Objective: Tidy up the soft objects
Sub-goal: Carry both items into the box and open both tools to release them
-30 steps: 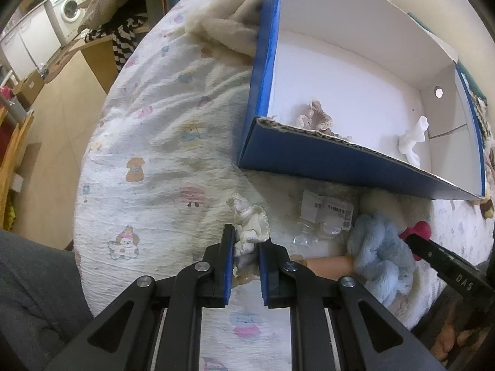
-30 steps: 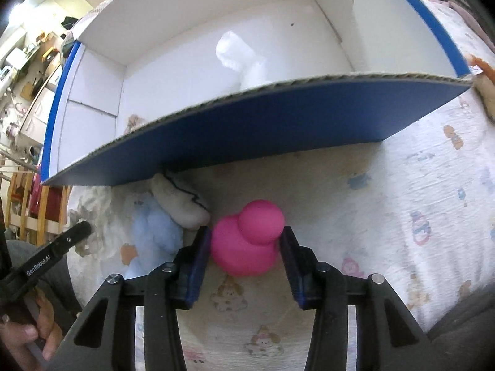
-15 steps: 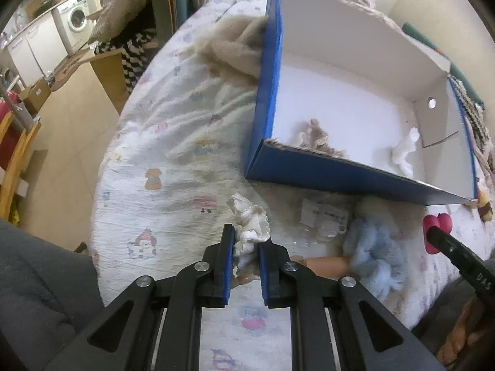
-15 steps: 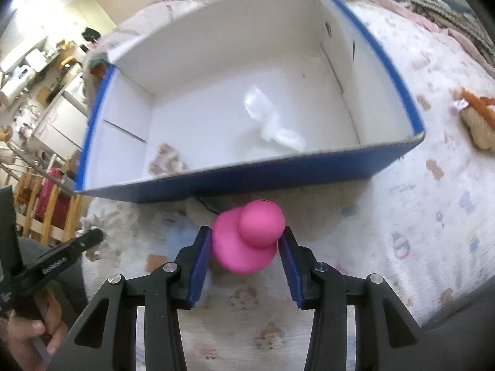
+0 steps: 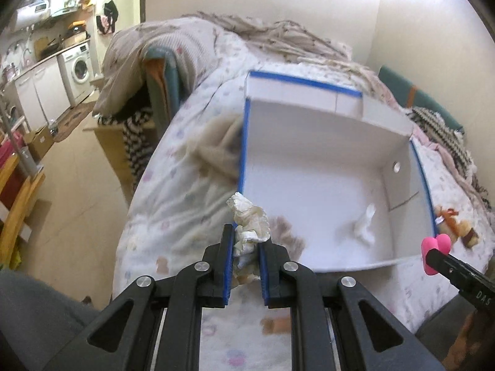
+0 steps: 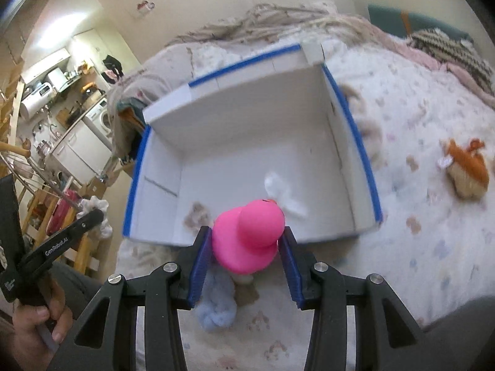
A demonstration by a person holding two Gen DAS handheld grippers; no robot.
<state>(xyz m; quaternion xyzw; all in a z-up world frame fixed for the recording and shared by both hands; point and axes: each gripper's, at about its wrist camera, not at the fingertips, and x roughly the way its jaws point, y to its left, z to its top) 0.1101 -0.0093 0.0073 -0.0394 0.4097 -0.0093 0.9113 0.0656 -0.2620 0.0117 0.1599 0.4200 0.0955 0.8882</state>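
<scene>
My left gripper (image 5: 245, 249) is shut on a cream scrunchie (image 5: 249, 220) and holds it in the air over the near left corner of the blue-and-white cardboard box (image 5: 312, 123). My right gripper (image 6: 246, 247) is shut on a pink rubber duck (image 6: 249, 238) and holds it above the box's (image 6: 349, 114) near wall. The duck also shows in the left wrist view (image 5: 436, 249). Inside the box lie a white soft item (image 5: 363, 225) and a beige scrunchie (image 5: 289, 232). A light blue fluffy item (image 6: 216, 304) lies on the bed below my right gripper.
The box stands on a bed with a printed white quilt (image 5: 185, 191). A brown-and-orange plush toy (image 6: 467, 168) lies on the quilt right of the box. A beige fluffy cloth (image 5: 216, 148) lies against the box's left wall. The floor and kitchen units are far left.
Both grippers have risen well above the bed with their objects still held. The view now looks down into the box from higher up.
</scene>
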